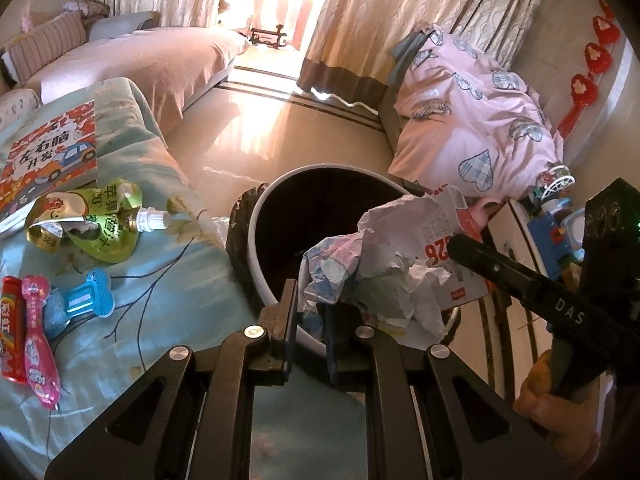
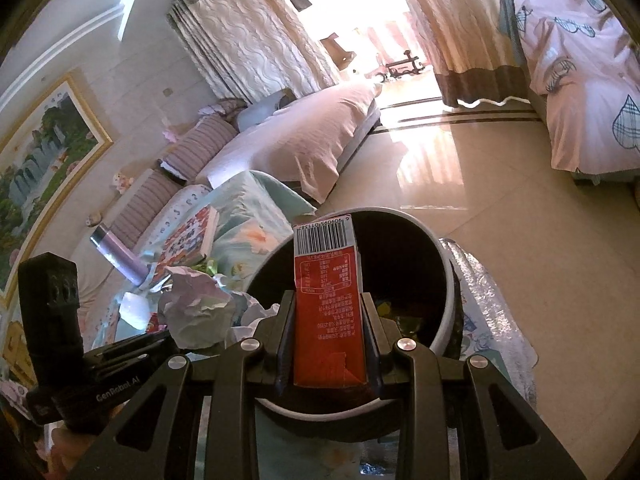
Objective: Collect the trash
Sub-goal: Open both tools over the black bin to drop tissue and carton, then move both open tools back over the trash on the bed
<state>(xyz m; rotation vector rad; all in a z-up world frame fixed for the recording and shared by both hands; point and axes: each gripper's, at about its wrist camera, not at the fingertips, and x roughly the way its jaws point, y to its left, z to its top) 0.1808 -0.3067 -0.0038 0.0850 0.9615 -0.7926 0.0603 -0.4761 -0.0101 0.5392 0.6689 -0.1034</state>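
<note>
Trash is clenched over the bin: light, soft crumpled paper by the left gripper, stiff red carton mid-body by the right gripper.

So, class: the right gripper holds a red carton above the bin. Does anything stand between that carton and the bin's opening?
Nothing visible does. The red carton, clamped in the right gripper, hangs over the open trash bin. The crumpled paper in the left gripper sits off to one side.

Home lvg rm: sofa, curtains.
</note>
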